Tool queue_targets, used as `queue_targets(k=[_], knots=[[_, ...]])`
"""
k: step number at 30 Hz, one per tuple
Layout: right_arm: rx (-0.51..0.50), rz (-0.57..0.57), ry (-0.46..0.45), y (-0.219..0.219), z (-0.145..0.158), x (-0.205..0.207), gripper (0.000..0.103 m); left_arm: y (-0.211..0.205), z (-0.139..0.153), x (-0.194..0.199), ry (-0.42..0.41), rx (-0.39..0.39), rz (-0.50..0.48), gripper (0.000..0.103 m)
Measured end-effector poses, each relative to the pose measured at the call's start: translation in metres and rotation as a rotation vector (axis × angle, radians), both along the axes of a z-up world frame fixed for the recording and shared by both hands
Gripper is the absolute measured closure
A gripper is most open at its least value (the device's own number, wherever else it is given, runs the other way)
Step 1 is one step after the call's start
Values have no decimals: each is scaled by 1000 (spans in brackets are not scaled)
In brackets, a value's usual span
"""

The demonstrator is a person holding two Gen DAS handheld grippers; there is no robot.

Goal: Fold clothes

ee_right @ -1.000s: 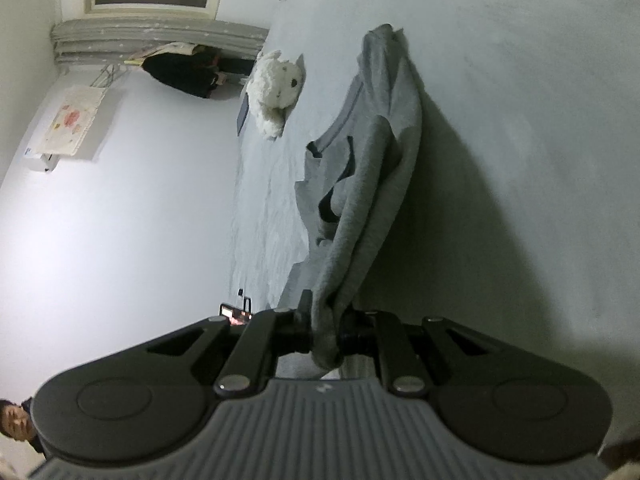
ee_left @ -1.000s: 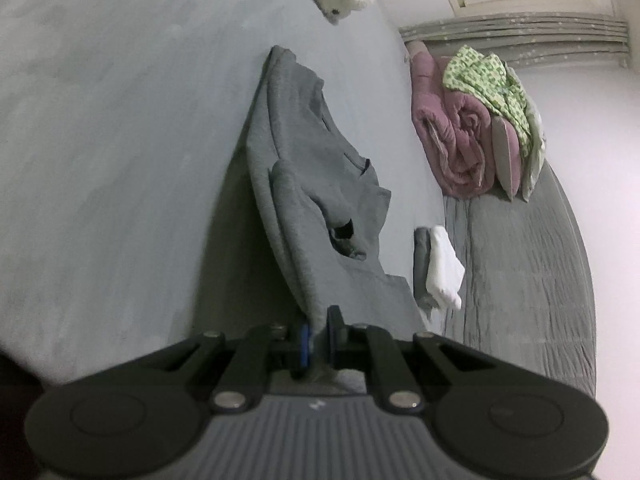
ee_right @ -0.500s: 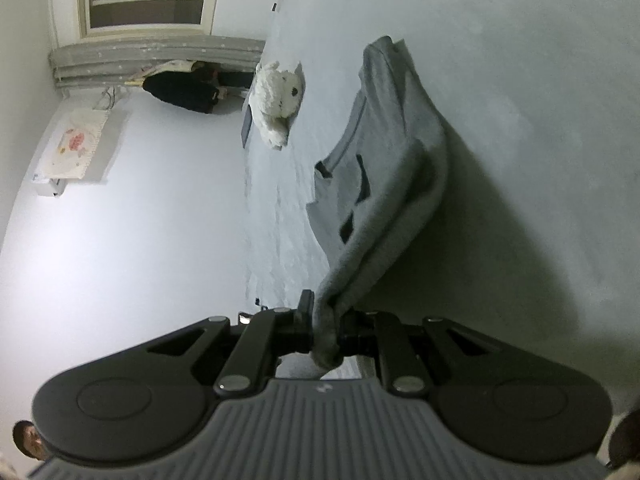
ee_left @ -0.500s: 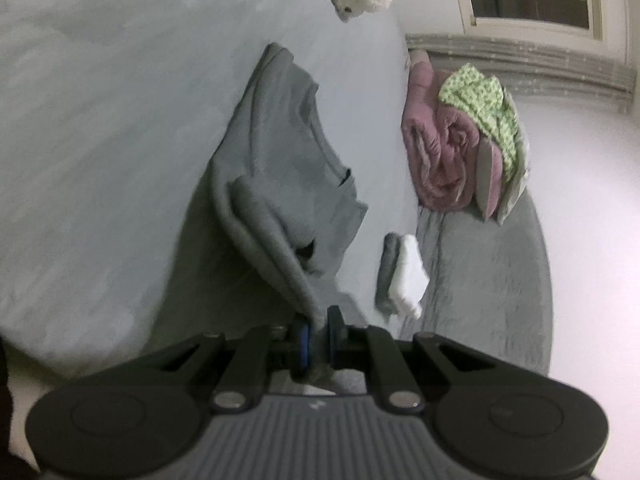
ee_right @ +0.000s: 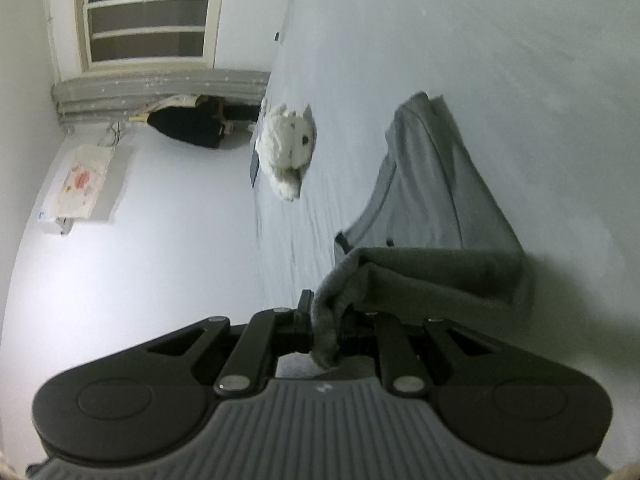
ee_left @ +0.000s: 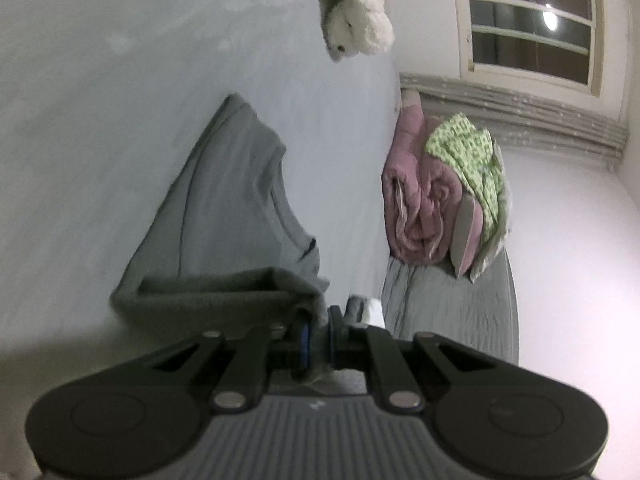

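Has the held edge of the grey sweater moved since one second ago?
Yes. The grey sweater edge in the left gripper was carried toward the plush toy, folding over itself.

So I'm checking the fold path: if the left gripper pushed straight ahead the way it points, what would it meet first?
Probably the grey sweatshirt itself: the left gripper is shut on its edge, and the garment's body lies directly ahead on the bed. Depth is hard to judge.
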State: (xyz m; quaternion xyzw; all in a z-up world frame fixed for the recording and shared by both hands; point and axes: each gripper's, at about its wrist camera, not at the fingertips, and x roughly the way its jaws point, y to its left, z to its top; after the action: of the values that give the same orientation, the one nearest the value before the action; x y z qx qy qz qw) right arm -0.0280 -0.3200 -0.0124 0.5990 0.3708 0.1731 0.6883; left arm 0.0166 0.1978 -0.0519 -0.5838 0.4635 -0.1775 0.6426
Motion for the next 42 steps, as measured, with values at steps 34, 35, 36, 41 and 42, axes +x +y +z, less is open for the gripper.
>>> queue_targets(k=[34,35,36,41,42], knots=[[-453,-18,-171,-3,-31,70,64,-22,-24,100,-265,488,21,67],[-491,-5,-183,1,-32,71,69,-24,-26,101,-266,500,24,72],[-520,5,-201,5,-33,70,71,-27,-28,102,-267,513,28,74],[-651,17,-278,24,-35,63,95,-37,-30,103,-292,562,45,96],[-671,9,-296,26,-33,60,95,-39,-28,102,-304,575,48,96]])
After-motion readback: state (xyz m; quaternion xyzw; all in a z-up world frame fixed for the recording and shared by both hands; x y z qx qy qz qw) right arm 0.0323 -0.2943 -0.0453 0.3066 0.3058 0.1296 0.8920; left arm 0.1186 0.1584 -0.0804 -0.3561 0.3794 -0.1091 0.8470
